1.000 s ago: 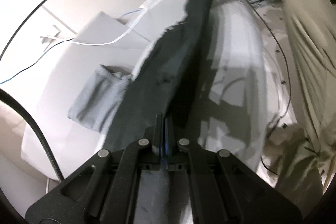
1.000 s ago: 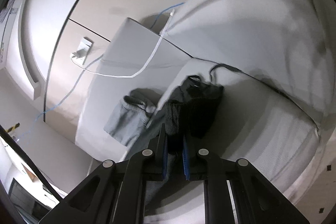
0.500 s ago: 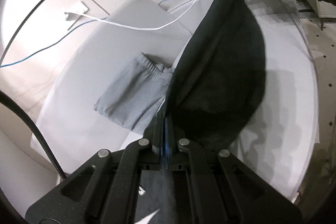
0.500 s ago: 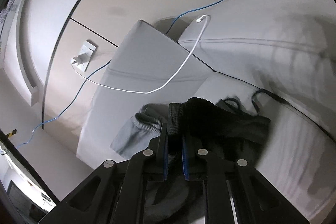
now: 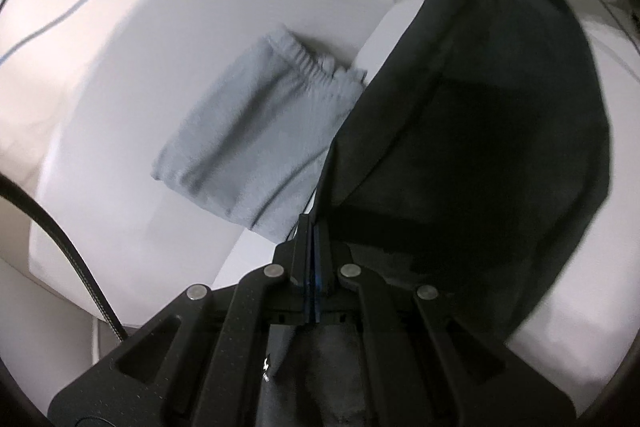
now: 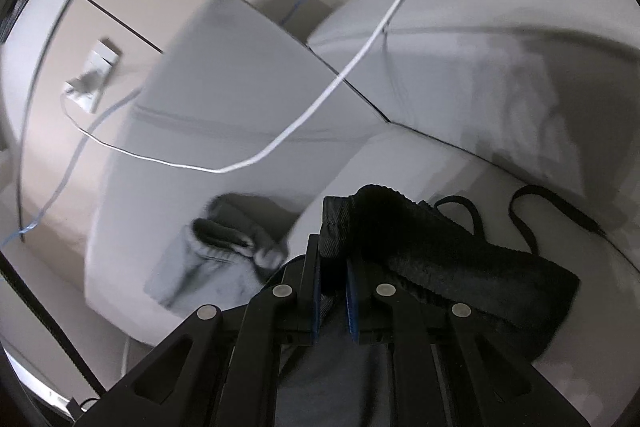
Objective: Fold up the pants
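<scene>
Pale sofa (image 5: 132, 227), white cable (image 6: 304, 123) looping over its cushion from a wall outlet (image 6: 94, 79). Black pants (image 5: 480, 131) hang in a sag above the seat, slung between both grippers. Left gripper (image 5: 311, 227): fingers fully closed on a thin edge. Right gripper (image 6: 332, 259): fingers clamped on the bunched waistband, drawstring (image 6: 552, 211) dangling.

Risks, as I judge them: the thin left pinch could slip; the sagging middle may crumple on landing; the cloth may drop onto the folded grey pants (image 5: 256, 143) just beside it; the drawstring could get trapped in the fold.

No readable writing or brand anywhere.
</scene>
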`<state>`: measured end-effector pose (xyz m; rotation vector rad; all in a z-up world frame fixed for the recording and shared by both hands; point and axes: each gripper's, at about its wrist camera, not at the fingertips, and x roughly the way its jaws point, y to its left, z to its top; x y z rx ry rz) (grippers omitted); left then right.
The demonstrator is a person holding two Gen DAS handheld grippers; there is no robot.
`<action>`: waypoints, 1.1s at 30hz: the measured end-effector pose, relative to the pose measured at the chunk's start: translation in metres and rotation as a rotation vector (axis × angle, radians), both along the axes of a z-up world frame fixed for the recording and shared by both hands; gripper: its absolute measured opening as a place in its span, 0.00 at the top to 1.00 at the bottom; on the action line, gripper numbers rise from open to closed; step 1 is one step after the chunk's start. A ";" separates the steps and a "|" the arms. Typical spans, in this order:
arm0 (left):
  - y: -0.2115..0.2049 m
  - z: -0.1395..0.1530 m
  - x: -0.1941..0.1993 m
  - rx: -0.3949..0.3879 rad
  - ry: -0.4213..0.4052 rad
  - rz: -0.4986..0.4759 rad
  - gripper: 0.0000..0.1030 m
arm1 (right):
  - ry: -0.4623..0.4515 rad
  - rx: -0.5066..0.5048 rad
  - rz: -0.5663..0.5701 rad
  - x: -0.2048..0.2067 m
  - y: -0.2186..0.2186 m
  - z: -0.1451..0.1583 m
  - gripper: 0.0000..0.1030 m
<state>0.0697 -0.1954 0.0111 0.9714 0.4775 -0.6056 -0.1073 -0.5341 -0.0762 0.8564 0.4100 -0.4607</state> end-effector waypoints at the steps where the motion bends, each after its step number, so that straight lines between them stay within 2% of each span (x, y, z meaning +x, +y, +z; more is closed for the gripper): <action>1: 0.001 -0.007 0.008 0.006 0.015 0.012 1.00 | 0.014 -0.004 -0.001 0.006 -0.002 -0.004 0.90; 9: -0.022 -0.059 0.052 0.044 0.104 0.079 1.00 | 0.140 -0.017 0.000 0.059 -0.023 -0.040 0.90; 13: -0.024 -0.085 0.071 0.038 0.175 0.126 1.00 | 0.210 -0.015 -0.001 0.074 -0.030 -0.058 0.89; 16: -0.021 -0.113 0.084 0.021 0.239 0.186 0.90 | 0.246 -0.011 -0.018 0.081 -0.034 -0.070 0.87; 17: -0.018 -0.113 0.086 0.008 0.239 0.202 0.82 | 0.252 -0.009 -0.015 0.083 -0.036 -0.073 0.85; 19: -0.008 -0.108 0.086 -0.060 0.252 0.237 0.57 | 0.248 -0.016 0.000 0.083 -0.033 -0.075 0.80; 20: 0.002 -0.099 0.087 -0.133 0.283 0.254 0.30 | 0.242 -0.014 0.001 0.084 -0.033 -0.073 0.68; 21: 0.011 -0.091 0.086 -0.192 0.299 0.263 0.16 | 0.243 -0.014 -0.013 0.080 -0.033 -0.070 0.61; 22: 0.027 -0.075 0.084 -0.278 0.298 0.271 0.15 | 0.241 -0.014 -0.031 0.076 -0.031 -0.066 0.47; 23: 0.037 -0.065 0.080 -0.319 0.294 0.275 0.15 | 0.230 -0.029 -0.049 0.068 -0.027 -0.059 0.34; 25: 0.066 -0.039 0.069 -0.407 0.284 0.284 0.15 | 0.194 -0.076 -0.074 0.055 -0.023 -0.043 0.21; 27: 0.091 -0.015 0.054 -0.457 0.251 0.271 0.15 | 0.136 -0.135 -0.080 0.043 -0.016 -0.021 0.20; 30: 0.133 0.029 0.019 -0.507 0.147 0.241 0.15 | 0.098 -0.206 -0.055 0.032 -0.003 0.013 0.19; 33: 0.186 0.077 -0.031 -0.505 -0.018 0.206 0.15 | 0.035 -0.274 0.000 0.025 0.018 0.049 0.19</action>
